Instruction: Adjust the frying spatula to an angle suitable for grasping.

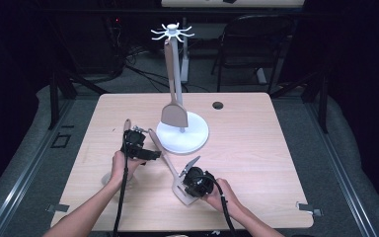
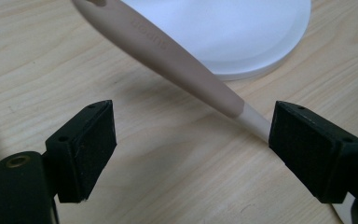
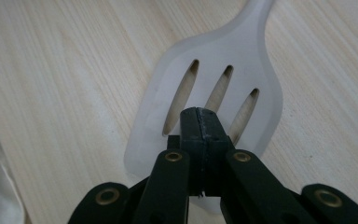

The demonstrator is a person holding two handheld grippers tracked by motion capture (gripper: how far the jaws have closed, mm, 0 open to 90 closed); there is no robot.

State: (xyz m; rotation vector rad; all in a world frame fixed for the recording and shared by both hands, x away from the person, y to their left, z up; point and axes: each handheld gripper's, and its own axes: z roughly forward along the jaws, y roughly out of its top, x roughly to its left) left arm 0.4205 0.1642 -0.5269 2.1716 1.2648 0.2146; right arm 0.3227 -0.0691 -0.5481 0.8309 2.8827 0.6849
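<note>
Slotted spatula (image 1: 170, 168) lying flat on the desk (image 1: 246, 158), head toward the near edge, handle angling up toward the white stand base (image 1: 183, 136). Right claw (image 3: 199, 122) clamped fully shut, nothing between its pads, tip resting down on the slotted head — likely pinning it so the tool won't skid. Left claw (image 2: 191, 144) spread wide, straddling the handle (image 2: 177, 63) near its pale neck, pads not yet pressing — probably lining up for a pick by the handle. Second spatula (image 1: 172, 98) already hanging from the rack (image 1: 172, 32), presumably the destination here too.
</note>
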